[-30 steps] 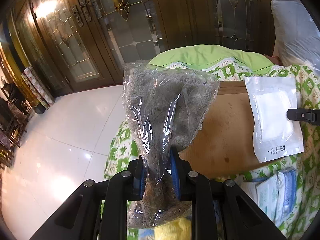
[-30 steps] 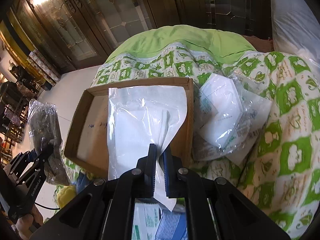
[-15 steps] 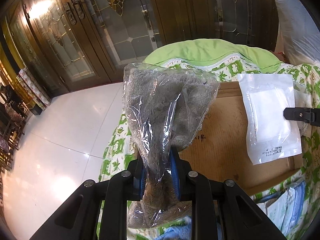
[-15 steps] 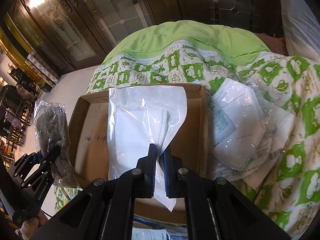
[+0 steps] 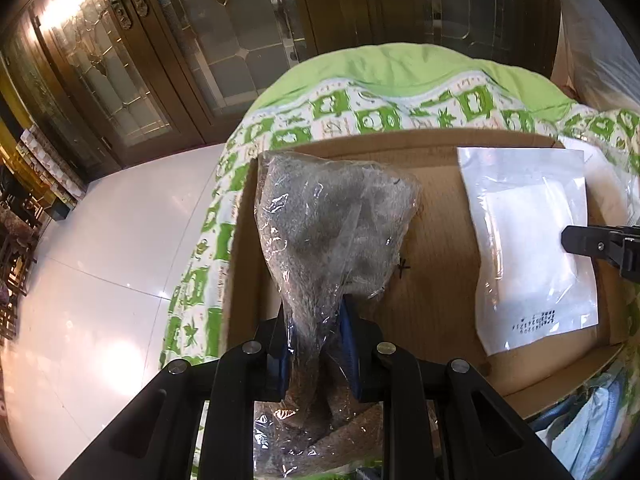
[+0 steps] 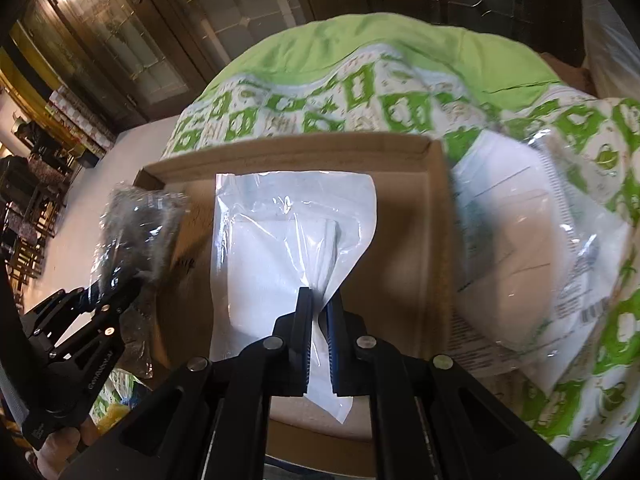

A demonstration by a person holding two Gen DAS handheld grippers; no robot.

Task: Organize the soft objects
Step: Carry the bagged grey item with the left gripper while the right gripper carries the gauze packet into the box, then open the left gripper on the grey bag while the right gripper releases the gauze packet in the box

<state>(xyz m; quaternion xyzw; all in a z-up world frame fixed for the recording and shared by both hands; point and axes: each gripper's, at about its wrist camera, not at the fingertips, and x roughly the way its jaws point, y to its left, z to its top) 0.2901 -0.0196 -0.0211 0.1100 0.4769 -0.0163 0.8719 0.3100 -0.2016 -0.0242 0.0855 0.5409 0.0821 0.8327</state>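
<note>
My left gripper (image 5: 316, 320) is shut on a grey fuzzy cloth in a clear plastic bag (image 5: 328, 232) and holds it over the left part of a shallow cardboard box (image 5: 436, 216). My right gripper (image 6: 319, 300) is shut on a white flat packet (image 6: 280, 240) and holds it over the middle of the same box (image 6: 404, 248). The white packet (image 5: 528, 240) also shows in the left wrist view, with the right gripper's fingers at its right edge. The grey bag (image 6: 136, 236) shows at the box's left end in the right wrist view.
The box lies on a green and white patterned quilt (image 6: 360, 92) on a bed. Clear bags with white masks (image 6: 528, 240) lie right of the box. More packets (image 5: 592, 420) lie near the box's front. A white tiled floor (image 5: 100, 280) and wooden glass doors (image 5: 132, 60) are to the left.
Both grippers have moved forward over the box with their items. The grey bag was left of the box and is over its left part now. The white packet sits further into the box.
</note>
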